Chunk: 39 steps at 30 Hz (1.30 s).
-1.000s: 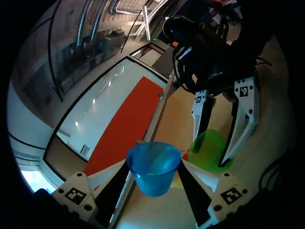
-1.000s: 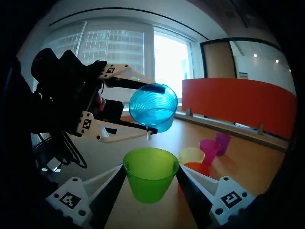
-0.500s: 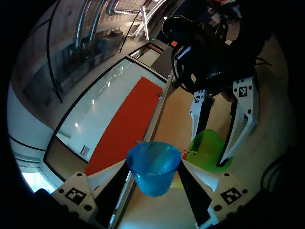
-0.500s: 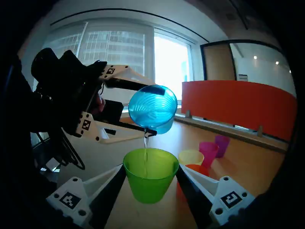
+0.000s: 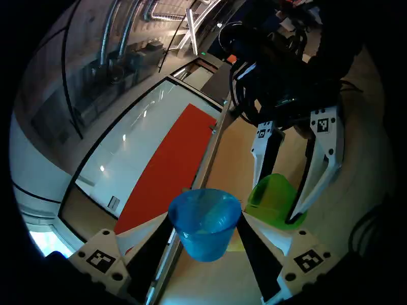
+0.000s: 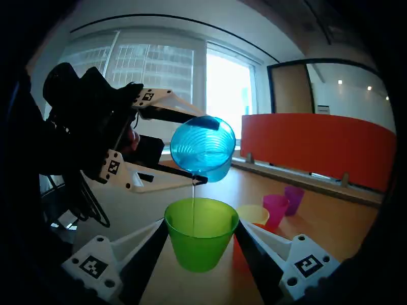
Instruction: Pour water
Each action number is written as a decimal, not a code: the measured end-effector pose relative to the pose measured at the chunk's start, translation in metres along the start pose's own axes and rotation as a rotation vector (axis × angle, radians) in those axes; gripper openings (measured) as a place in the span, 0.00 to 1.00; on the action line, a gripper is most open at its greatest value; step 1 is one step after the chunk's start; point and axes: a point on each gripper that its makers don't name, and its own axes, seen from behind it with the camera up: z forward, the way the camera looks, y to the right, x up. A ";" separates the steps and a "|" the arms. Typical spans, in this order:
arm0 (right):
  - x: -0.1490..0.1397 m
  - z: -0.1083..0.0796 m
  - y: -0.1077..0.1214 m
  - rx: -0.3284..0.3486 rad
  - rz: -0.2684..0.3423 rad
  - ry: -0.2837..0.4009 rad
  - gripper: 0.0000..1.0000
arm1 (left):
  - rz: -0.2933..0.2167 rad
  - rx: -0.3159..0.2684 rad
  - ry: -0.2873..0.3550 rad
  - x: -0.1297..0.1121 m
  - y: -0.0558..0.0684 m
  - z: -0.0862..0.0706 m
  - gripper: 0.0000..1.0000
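While the left claw grasps the blue cup between both fingers and holds it tipped on its side, with its mouth turned toward the right gripper view's camera, a thin stream of water falls from the cup's lower lip into the green cup directly beneath. The right claw is clenched on that green cup, one finger pressing each side, and holds it upright over the wooden counter. Farther back on the counter stands a yellow cup, just beside a magenta cup, with a purple cup close behind. An orange-red partition runs along the counter's far edge, and a bright window lies behind the left claw. In the left gripper view the green cup appears just beyond the blue one, to its right, between the other claw's white fingers.
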 end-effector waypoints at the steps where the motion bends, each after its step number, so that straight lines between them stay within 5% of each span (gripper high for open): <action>1: 0.000 0.000 0.000 0.000 -0.004 0.002 0.92 | 0.001 0.000 0.000 0.000 0.000 0.000 0.85; 39: 0.004 -0.002 0.001 -0.011 -0.044 0.020 0.92 | 0.068 0.023 0.012 0.007 -0.006 -0.001 0.85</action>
